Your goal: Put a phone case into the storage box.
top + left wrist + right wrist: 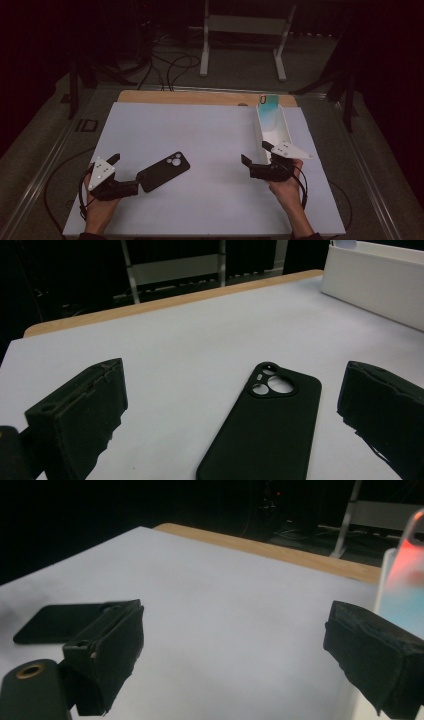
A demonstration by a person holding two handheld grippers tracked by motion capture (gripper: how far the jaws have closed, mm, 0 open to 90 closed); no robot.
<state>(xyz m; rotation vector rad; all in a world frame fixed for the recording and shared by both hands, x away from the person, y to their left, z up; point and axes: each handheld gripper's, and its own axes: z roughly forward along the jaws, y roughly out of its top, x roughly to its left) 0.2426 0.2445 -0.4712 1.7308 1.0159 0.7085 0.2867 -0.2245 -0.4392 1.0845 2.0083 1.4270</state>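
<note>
Oddly, the black phone case [262, 425] is lying cut off between the left hand-held gripper [230, 415]'s spread jaws. Right hand-held gripper [240, 655] is gaping too, half hiding it.

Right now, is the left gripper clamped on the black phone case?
No: in the left gripper view its jaws stand wide apart, with the black phone case lying flat on the white table between them, untouched.

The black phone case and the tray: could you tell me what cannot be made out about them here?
- Black case: its near end is cut off by the bottom edge of the left gripper view.
- Black case, right gripper view: its near part hides behind a jaw.
- Tray: the teal case hides its far end in the high view.
</note>
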